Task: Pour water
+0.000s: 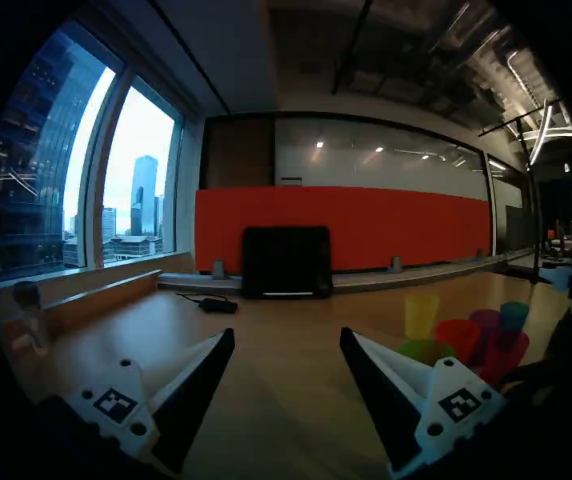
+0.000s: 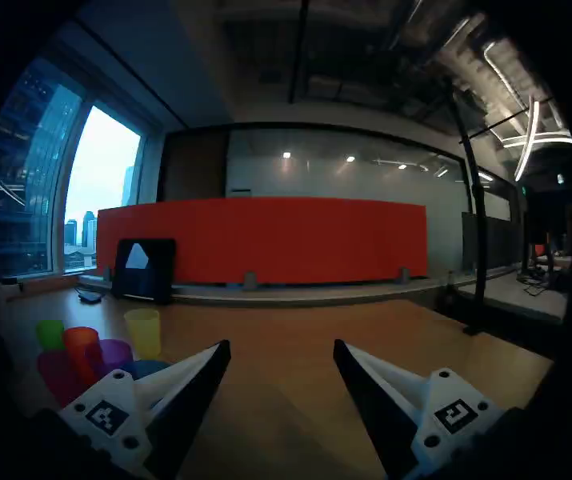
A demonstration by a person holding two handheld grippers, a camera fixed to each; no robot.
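I see my left gripper (image 1: 286, 331) hanging over the smooth wooden table (image 1: 286, 408), its black wedge-shaped fingers spread apart and empty. My right gripper (image 2: 281, 344) is spread and empty too. A tall, translucent plastic yellow cup (image 1: 422, 316) stands on the table, with a red cup (image 1: 458, 336) and a green cup (image 1: 426, 350) just beside it. Well behind the yellow cup runs a flat red partition (image 1: 382, 228).

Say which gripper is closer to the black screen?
Left. The black screen stands big, straight ahead of the left gripper; from the right gripper it looks smaller, leftward.
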